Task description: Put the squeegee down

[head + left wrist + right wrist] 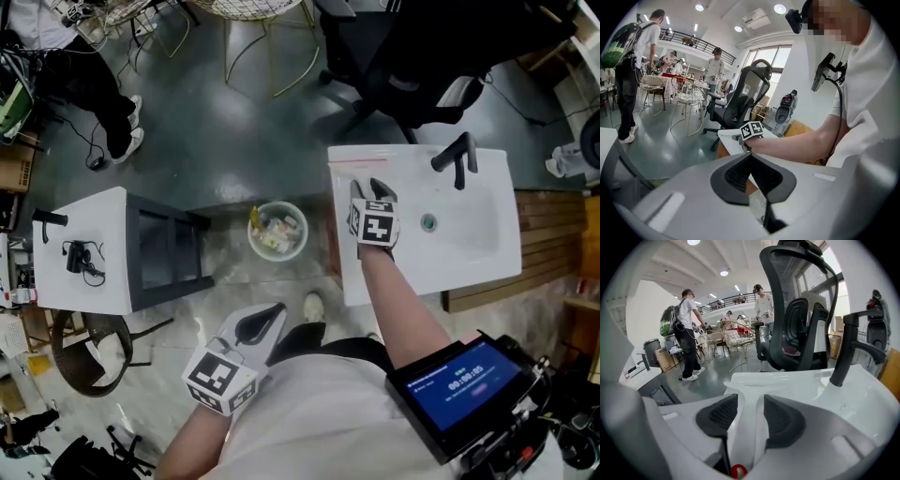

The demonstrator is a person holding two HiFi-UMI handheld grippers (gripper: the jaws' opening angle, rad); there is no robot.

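A white T-shaped squeegee lies flat on the white sink counter. Its head points away and its handle runs back between the jaws of my right gripper. Those jaws stand open, the dark pads either side of the handle and not pressing it. In the head view my right gripper rests over the counter's left part, left of the black faucet. My left gripper hangs low at the left above the floor. Its pads meet at the tips with nothing between them.
The basin with its drain fills the counter's right side. A round bin of rubbish stands on the floor left of the sink. A white side cabinet is at far left and a black office chair behind the sink. People stand far off.
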